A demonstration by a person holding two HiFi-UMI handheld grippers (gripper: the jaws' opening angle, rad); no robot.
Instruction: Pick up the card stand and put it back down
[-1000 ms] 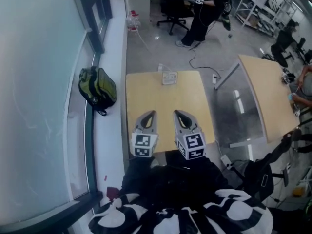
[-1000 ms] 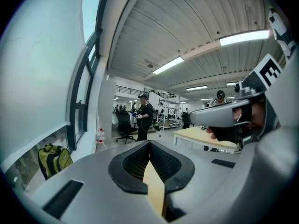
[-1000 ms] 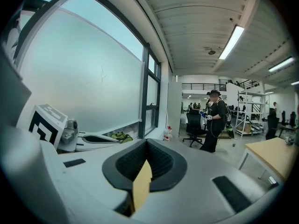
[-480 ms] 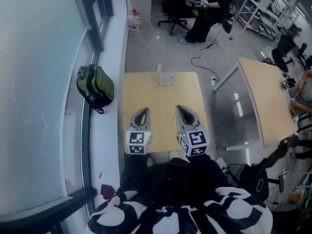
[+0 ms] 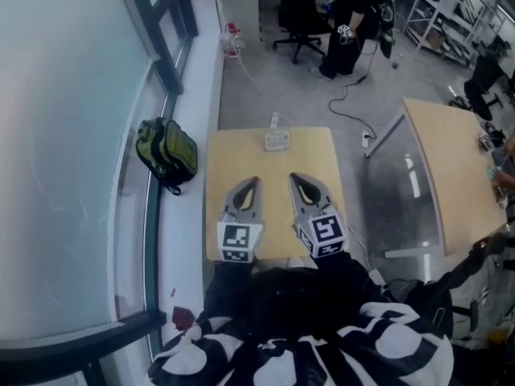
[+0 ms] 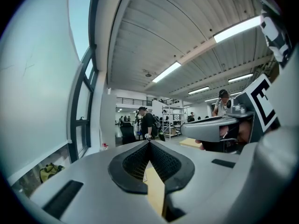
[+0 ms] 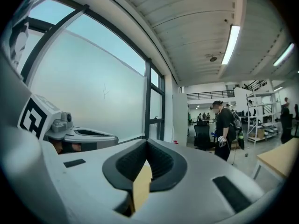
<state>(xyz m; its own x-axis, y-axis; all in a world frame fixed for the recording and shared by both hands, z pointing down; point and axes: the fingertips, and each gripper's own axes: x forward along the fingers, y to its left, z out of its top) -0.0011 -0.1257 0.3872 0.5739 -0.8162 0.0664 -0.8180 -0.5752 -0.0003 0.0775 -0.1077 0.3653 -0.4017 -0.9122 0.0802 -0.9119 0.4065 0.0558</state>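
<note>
Wooden table (image 5: 273,163) by the window. Left gripper (image 5: 251,182) and right gripper (image 5: 294,177) side by side over its near half, both with jaws pressed together, nothing between them. Card stand (image 5: 277,140) sits at the table's far edge, well apart from both.

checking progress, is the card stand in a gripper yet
No, the card stand sits at the far edge of the table, apart from the shut left gripper and right gripper.

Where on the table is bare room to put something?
The table is bare between the card stand at its far edge and the left gripper and right gripper, and at both far corners. The near half, under the grippers, is crowded.
</note>
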